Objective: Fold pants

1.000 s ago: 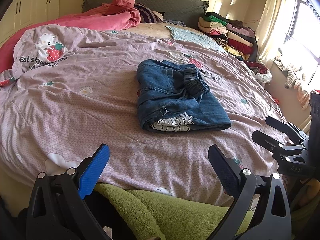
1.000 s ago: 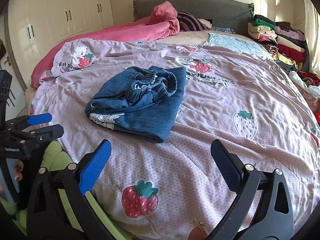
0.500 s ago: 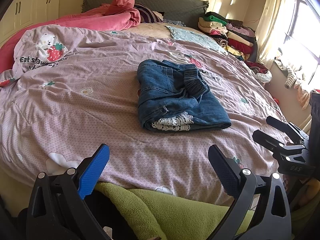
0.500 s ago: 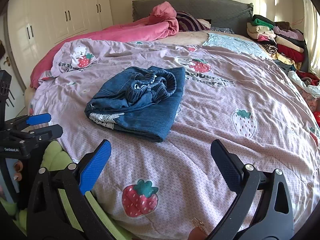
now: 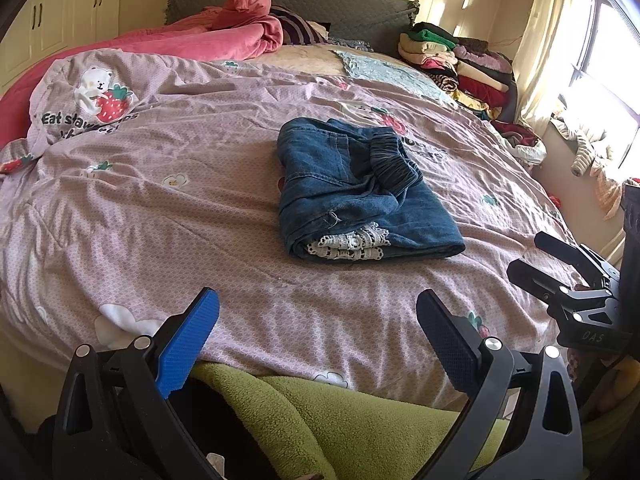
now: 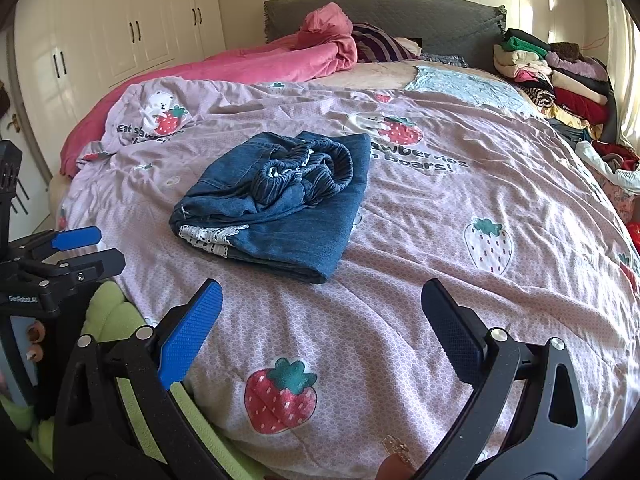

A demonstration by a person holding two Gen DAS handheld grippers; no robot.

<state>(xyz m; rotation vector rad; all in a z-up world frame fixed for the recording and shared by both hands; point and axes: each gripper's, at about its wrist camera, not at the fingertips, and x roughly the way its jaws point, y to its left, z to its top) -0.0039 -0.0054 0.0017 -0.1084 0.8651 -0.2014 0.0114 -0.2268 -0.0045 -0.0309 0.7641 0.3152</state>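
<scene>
Blue denim pants lie folded into a compact bundle on the pink strawberry-print duvet, with the elastic waistband on top and white lace trim at the near edge. They also show in the right wrist view. My left gripper is open and empty, held back at the bed's near edge, well short of the pants. My right gripper is open and empty, also at the near edge. Each gripper shows in the other's view, the right one and the left one.
A rumpled pink blanket lies at the head of the bed by the grey headboard. A stack of folded clothes sits at the far right. A green fleece lies below the bed's near edge. White wardrobes stand left.
</scene>
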